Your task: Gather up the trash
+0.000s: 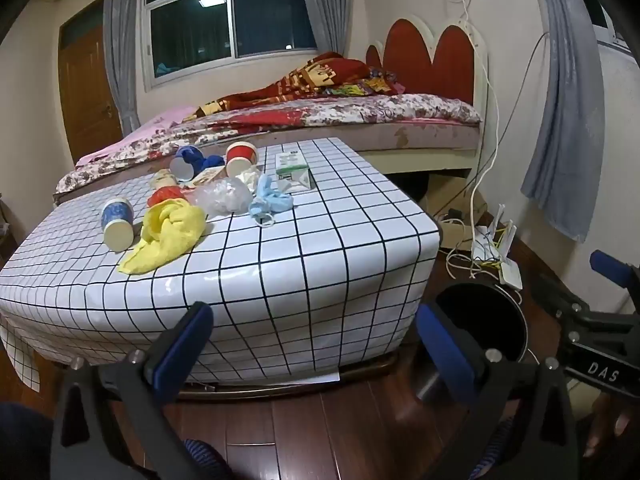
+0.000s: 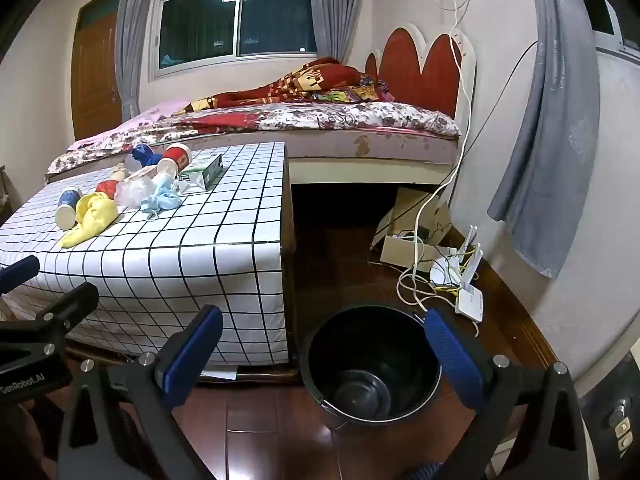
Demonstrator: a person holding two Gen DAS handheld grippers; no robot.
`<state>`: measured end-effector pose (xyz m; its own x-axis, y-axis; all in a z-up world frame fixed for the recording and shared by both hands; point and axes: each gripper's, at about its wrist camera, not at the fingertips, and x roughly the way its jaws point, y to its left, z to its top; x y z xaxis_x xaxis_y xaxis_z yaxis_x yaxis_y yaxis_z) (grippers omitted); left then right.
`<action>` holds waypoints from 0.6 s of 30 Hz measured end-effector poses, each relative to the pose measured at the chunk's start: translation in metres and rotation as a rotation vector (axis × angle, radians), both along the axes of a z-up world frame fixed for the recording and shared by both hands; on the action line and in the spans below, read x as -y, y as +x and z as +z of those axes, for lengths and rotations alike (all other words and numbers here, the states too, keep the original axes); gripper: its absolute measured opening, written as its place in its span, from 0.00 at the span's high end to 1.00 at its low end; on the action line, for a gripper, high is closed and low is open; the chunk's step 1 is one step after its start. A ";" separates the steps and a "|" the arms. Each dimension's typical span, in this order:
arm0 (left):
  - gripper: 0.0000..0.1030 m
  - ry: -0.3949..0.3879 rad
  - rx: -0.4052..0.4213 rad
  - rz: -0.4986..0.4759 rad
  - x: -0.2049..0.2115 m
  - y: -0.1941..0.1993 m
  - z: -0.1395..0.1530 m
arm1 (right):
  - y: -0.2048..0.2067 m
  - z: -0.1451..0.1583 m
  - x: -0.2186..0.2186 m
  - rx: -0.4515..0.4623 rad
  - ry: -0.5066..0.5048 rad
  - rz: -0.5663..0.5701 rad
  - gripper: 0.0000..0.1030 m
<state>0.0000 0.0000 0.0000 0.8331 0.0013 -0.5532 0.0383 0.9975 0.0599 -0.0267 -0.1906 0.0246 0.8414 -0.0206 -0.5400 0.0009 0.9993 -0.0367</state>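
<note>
Trash lies on a low table with a white checked cover (image 1: 280, 248) (image 2: 168, 248): a blue paper cup (image 1: 117, 220) (image 2: 67, 207), a yellow cloth (image 1: 168, 236) (image 2: 90, 218), crumpled clear plastic (image 1: 226, 197) (image 2: 134, 192), a light blue face mask (image 1: 270, 202) (image 2: 162, 200), a red paper cup (image 1: 240, 159) (image 2: 175, 160) and a green-white carton (image 1: 294, 170) (image 2: 202, 172). A black bucket (image 2: 374, 364) (image 1: 486, 320) stands on the floor right of the table. My left gripper (image 1: 316, 344) is open before the table's front side. My right gripper (image 2: 324, 352) is open over the bucket's rim.
A bed (image 1: 320, 120) runs behind the table. Cables, a cardboard box (image 2: 408, 236) and a white router (image 2: 470, 296) lie on the wooden floor by the right wall. A grey curtain (image 2: 548, 120) hangs there. A brown door (image 1: 88, 88) is at far left.
</note>
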 end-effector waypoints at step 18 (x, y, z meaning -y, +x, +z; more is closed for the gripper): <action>0.01 -0.004 -0.010 -0.002 0.001 -0.001 0.000 | 0.001 -0.001 -0.001 -0.003 -0.005 -0.001 0.01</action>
<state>-0.0012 -0.0005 0.0003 0.8276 -0.0025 -0.5613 0.0406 0.9976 0.0555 -0.0259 -0.1895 0.0234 0.8396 -0.0238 -0.5426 0.0016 0.9991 -0.0414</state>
